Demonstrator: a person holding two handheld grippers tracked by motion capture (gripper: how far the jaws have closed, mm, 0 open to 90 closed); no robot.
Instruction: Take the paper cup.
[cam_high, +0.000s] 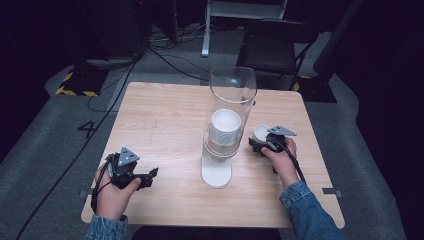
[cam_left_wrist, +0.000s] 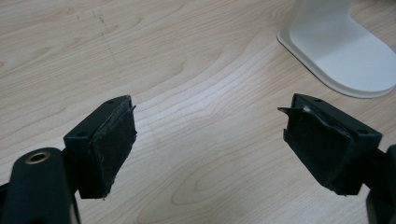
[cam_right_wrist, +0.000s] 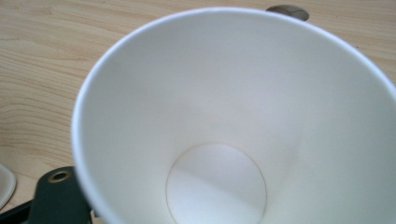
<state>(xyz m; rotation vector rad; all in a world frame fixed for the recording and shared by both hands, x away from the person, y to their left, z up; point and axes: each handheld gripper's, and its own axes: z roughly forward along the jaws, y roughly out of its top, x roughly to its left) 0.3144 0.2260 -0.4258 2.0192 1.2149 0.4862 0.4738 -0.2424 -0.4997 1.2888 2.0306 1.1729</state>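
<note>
A cup dispenser stands mid-table: a clear tube (cam_high: 231, 95) with a stack of white paper cups (cam_high: 225, 127) inside, on a white base (cam_high: 216, 172). To the right of it, my right gripper (cam_high: 261, 144) is shut on a single white paper cup (cam_high: 260, 132). In the right gripper view that cup (cam_right_wrist: 233, 116) is seen from above, mouth up and empty, with one black jaw beside it at the lower left. My left gripper (cam_high: 151, 175) rests low at the table's front left, open and holding nothing (cam_left_wrist: 210, 126). Its jaws point toward the white base (cam_left_wrist: 343, 51).
The light wooden table (cam_high: 165, 115) has bare wood to the left of and behind the dispenser. A black chair (cam_high: 277, 47) stands beyond the far edge. Cables (cam_high: 125, 75) run over the grey floor at the left.
</note>
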